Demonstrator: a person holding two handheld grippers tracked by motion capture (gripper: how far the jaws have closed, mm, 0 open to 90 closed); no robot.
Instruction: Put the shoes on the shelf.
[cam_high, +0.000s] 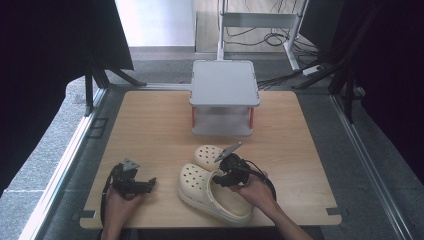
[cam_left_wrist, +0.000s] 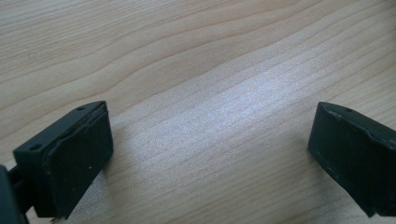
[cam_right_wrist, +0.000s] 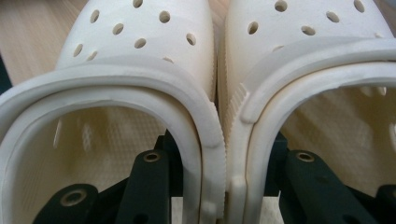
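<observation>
Wooden tabletop (cam_high: 150, 130) carries a grey lidded box (cam_high: 224, 97) near its far edge and a pair of cream clogs (cam_high: 212, 192) side by side near the near edge, right of centre, touching along their inner sides. In the right gripper view the right gripper (cam_right_wrist: 223, 186) has one jaw inside each clog (cam_right_wrist: 140, 60), clamping the two adjoining inner walls together between the jaws. Left of the clogs, near the near edge, the left gripper (cam_high: 150, 183) rests low over bare wood, its jaws wide apart and holding nothing
</observation>
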